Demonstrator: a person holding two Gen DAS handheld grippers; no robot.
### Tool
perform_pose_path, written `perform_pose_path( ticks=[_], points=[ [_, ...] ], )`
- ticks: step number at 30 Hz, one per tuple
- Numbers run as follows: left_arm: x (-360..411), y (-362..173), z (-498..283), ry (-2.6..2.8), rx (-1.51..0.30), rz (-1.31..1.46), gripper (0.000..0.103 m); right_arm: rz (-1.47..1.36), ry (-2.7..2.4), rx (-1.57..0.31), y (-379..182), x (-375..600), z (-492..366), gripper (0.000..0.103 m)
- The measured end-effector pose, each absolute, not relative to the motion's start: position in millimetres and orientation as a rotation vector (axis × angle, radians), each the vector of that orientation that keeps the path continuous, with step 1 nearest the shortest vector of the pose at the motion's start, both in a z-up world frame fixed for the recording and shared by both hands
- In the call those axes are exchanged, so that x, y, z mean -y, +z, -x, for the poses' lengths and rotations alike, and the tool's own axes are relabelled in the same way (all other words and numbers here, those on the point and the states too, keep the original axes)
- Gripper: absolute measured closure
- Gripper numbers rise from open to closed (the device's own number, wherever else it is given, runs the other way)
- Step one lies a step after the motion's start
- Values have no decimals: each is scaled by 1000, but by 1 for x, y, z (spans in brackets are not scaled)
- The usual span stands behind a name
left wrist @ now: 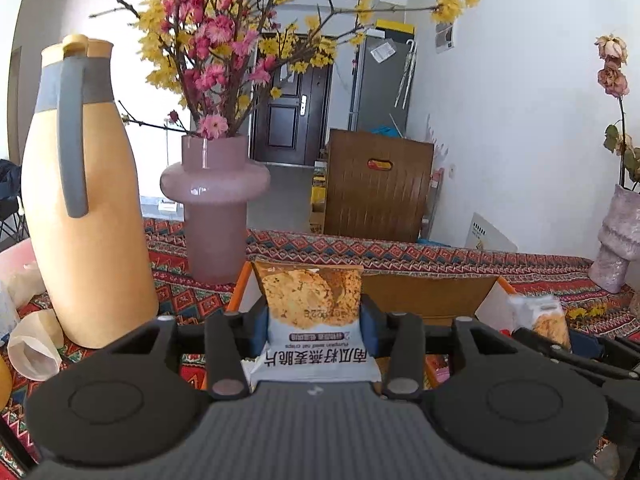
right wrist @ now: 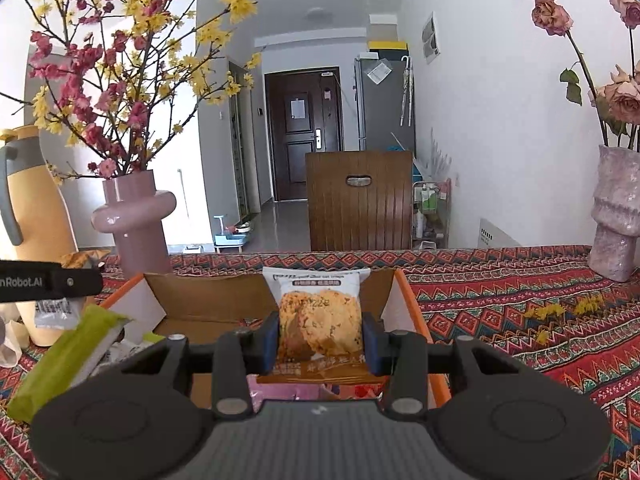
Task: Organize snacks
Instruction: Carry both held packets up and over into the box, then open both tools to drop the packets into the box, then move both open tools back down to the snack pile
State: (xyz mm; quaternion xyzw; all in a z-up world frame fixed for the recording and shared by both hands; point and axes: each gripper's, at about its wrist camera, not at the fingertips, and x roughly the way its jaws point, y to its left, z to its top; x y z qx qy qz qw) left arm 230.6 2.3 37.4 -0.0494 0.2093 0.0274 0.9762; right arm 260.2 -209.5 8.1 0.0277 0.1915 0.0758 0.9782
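Low in the middle of the left wrist view, the left gripper (left wrist: 314, 330) is holding a snack packet (left wrist: 314, 320) between its blue pads (left wrist: 370, 330). That packet is standing upside down, with the cookie picture on top and the white part with writing below. It is sitting just in front of an open cardboard box (left wrist: 420, 292) with an orange edge. At the right of this view, the right gripper (left wrist: 560, 336) is showing with a second, blurry packet.

Low in the middle of the right wrist view, the right gripper (right wrist: 320, 338) is squeezing another cookie packet (right wrist: 320, 316) from both sides. This packet is standing upright over the same box (right wrist: 208, 300), white strip on top. At the left edge, the black finger of the other gripper is poking in, and a green packet (right wrist: 68, 360) is lying tilted at the lower left, by the box's left wall.

The box is resting on a bench (right wrist: 520, 300) covered with a red patterned cloth. A pink vase (left wrist: 214, 200) with pink and yellow flowers and a tall yellow jug (left wrist: 80, 200) are standing at the left. A pale bumpy vase (right wrist: 616, 216) with dried roses is standing at the right.
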Motion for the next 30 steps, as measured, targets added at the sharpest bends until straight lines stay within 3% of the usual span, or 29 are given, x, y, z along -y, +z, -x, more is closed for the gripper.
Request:
perform_pose_path(
  ticks=[1, 3, 4, 8, 9, 21, 30],
  points=[
    [-2, 38, -229, 55, -417, 104, 45, -55, 154, -387, 8, 209, -259, 62],
    [-5, 40, -225, 77, -398, 126, 1, -58, 153, -387, 7, 209, -259, 61],
    [-7, 42, -223, 95, -378, 134, 0, -60, 157, -386, 8, 209, -259, 58],
    [-7, 45, -217, 113, -347, 138, 0, -58, 154, -352, 9, 208, -253, 5],
    [-7, 45, -217, 116, -347, 137, 0, -54, 149, -340, 10, 208, -251, 0],
    [-6, 62, -201, 109, -326, 151, 0, -73, 148, -327, 18, 212, -244, 0],
    [-13, 86, -153, 62, -300, 158, 0, -68, 187, -234, 53, 214, -194, 0]
  ],
)
